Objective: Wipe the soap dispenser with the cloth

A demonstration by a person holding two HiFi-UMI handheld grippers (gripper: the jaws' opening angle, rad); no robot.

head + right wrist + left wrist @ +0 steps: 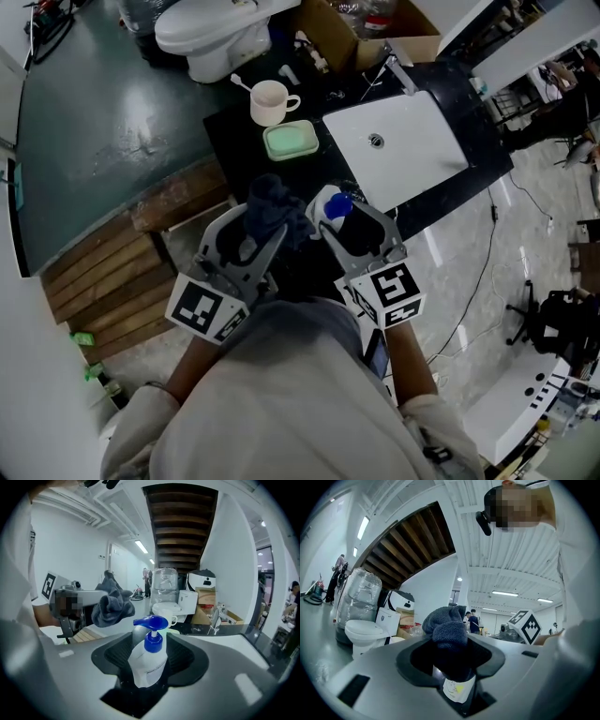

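Cloth gripped, dispenser not yet clamped
Left gripper [262, 230] is pinched on the dark cloth [449, 630], which bunches up above the jaws. Right gripper [358, 225] is spread wide round the dispenser [149, 663]: the bottle stands between the jaws with a gap each side, nothing pressing. Can't see what it rests on; from overhead it looks near the counter [234, 141] front edge. Risks: closing off-centre shoves or tips it, maybe off the edge. The smooth round body may twist in the grip under wiping load. Cloth snagging the blue pump [151, 621] would squirt soap
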